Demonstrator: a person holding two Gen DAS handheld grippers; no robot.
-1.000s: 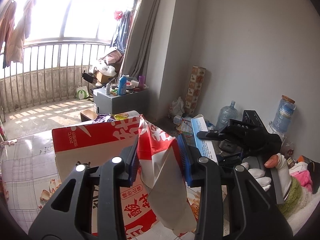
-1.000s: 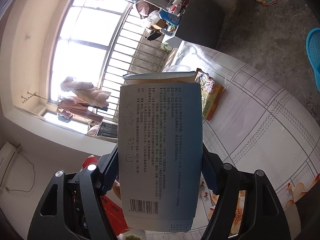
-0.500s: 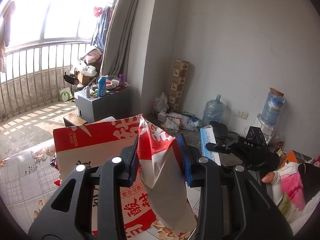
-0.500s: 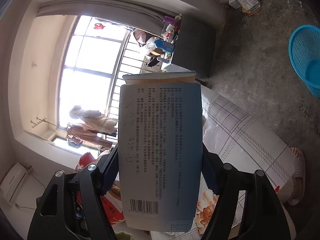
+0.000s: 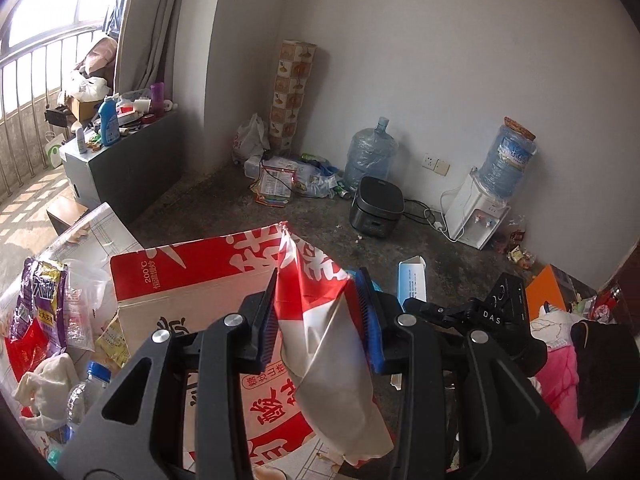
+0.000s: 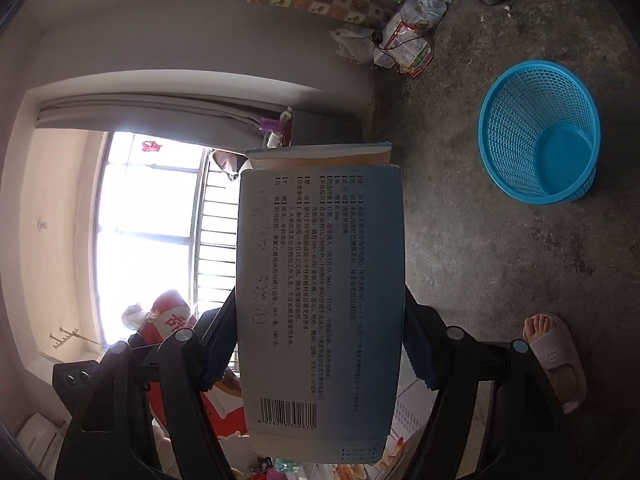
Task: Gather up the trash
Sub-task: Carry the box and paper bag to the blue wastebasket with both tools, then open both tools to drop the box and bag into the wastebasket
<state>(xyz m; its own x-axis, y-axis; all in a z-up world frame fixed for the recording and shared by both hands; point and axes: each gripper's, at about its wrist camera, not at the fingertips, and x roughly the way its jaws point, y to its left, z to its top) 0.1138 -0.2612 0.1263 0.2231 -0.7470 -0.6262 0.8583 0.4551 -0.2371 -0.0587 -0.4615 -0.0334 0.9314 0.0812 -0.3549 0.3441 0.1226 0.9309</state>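
Left side first: the left gripper [image 5: 316,316] is tilted down toward the floor, and its two fingers are pinched onto a torn flap of the red-and-white carton [image 5: 208,280], the blue pads pressing the flap from both sides. The carton's flattened body hangs in front of and below the jaws, over the edge of the patterned tablecloth [image 5: 104,228]. Beside it on that cloth lies a heap of rubbish: a purple snack bag [image 5: 40,300], a clear plastic bottle [image 5: 86,388], crumpled tissue [image 5: 44,380].

Past the carton's top edge the concrete floor [image 5: 320,224] lies bare, out to the black rice cooker [image 5: 376,212] and the water dispenser [image 5: 478,212] against the far wall. Litter clusters in the corner by the tall patterned box [image 5: 290,92].

Over to the right: the right gripper [image 6: 320,340] sits rolled well over, so window and curtain appear sideways in its view. Its fingers are spread wide but clamped on the long sides of the pale blue box [image 6: 320,300], printed back and barcode facing the camera, top flap open at the far end. In the left view the same box pokes up just beyond the right gripper's black body.

Further right, the blue mesh basket [image 6: 540,132] stands on the floor, mouth open, bare concrete all around its rim. Near the lower right a foot in a pink slipper [image 6: 554,356] stands on the floor, well apart from the basket.
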